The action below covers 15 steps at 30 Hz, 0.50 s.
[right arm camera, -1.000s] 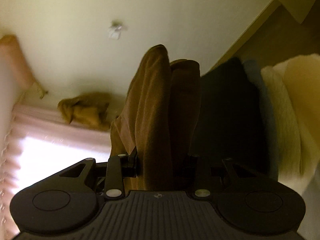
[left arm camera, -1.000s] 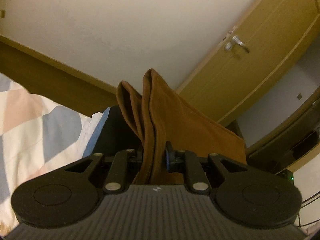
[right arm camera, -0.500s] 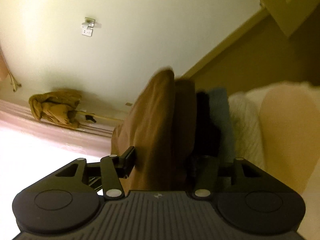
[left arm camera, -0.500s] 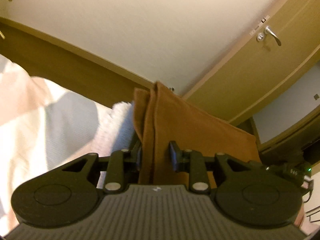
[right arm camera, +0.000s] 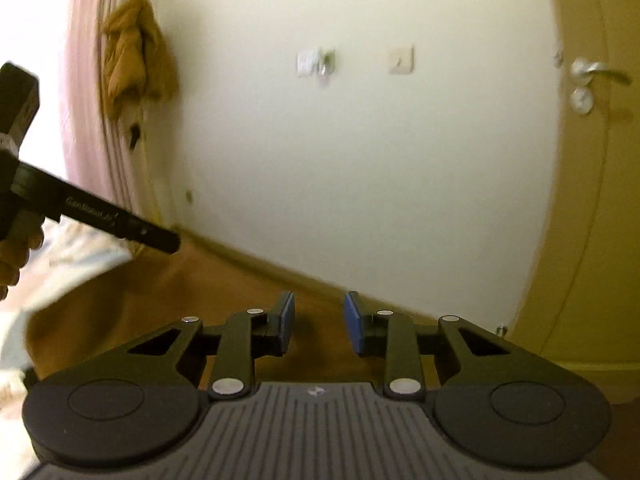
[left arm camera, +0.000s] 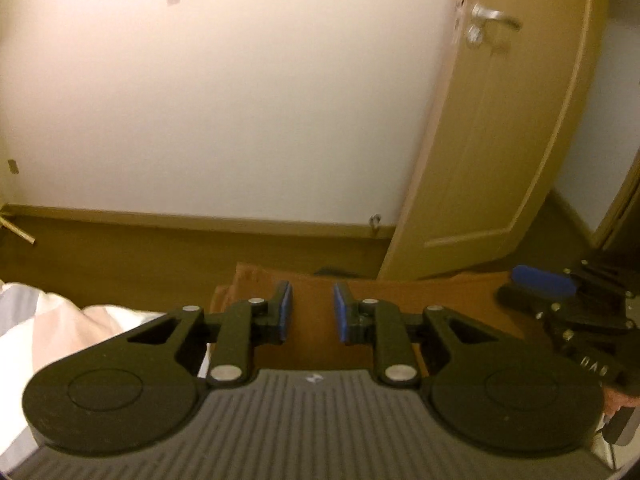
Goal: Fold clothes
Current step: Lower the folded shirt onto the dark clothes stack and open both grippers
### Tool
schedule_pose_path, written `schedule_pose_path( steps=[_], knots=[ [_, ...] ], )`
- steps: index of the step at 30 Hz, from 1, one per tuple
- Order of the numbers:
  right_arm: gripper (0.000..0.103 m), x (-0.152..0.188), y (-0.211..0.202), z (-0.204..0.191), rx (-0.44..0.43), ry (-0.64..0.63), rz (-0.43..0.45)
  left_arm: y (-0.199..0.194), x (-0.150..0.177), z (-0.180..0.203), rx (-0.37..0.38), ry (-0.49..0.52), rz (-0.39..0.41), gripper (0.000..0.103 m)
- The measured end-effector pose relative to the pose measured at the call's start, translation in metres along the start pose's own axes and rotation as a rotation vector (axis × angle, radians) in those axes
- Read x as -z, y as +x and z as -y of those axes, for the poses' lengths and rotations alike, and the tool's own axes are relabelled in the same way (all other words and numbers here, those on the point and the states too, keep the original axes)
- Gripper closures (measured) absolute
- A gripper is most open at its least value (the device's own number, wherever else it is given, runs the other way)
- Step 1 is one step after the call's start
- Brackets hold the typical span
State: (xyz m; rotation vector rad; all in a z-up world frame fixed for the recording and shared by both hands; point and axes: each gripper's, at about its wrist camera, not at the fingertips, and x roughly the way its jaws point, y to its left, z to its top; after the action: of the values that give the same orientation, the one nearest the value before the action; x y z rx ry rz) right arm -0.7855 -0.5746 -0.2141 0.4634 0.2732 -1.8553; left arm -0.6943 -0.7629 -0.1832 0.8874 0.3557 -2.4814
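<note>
Because both grippers have their fingers spread with nothing between them, the brown garment (left arm camera: 312,320) lies free and the fold may slacken; a finger dragged across it on retreat would likely pull a layer out. Left gripper (left arm camera: 310,312) hovers level just above the garment's left part. Right gripper (right arm camera: 319,323) hovers near the garment's right end, tilted, aimed at the wall.

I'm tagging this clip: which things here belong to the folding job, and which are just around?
Job:
brown garment, lying flat
left gripper, open
right gripper, open

Around:
door
wall sockets
tan cloth hanging by the curtain
patterned bedding
</note>
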Motion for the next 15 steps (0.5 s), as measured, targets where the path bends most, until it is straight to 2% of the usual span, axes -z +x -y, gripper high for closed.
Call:
schedule_pose_path(
  steps=[2,5,8,10,12,15],
  knots=[
    [0.072,0.01,0.022,0.012,-0.022,0.04,-0.078,0.019,0.01,-0.01,-0.034,-0.024,-0.032,0.092],
    [0.075,0.02,0.037,0.037,-0.066,0.192,-0.116,0.033,0.022,-0.025,-0.04,-0.045,-0.049,0.096],
    [0.078,0.017,0.041,0.054,-0.109,0.29,-0.132,0.02,0.02,-0.034,-0.056,-0.047,-0.036,0.097],
    [0.075,0.008,0.033,0.059,-0.109,0.294,-0.126,0.005,0.019,-0.04,-0.089,-0.045,-0.02,0.097],
    [0.07,0.0,0.015,0.053,-0.093,0.25,-0.099,-0.026,0.022,-0.043,-0.084,-0.043,0.019,0.097],
    [0.07,-0.008,-0.023,0.039,-0.101,0.148,-0.028,-0.076,0.036,-0.034,-0.062,0.0,0.062,0.097]
  ],
)
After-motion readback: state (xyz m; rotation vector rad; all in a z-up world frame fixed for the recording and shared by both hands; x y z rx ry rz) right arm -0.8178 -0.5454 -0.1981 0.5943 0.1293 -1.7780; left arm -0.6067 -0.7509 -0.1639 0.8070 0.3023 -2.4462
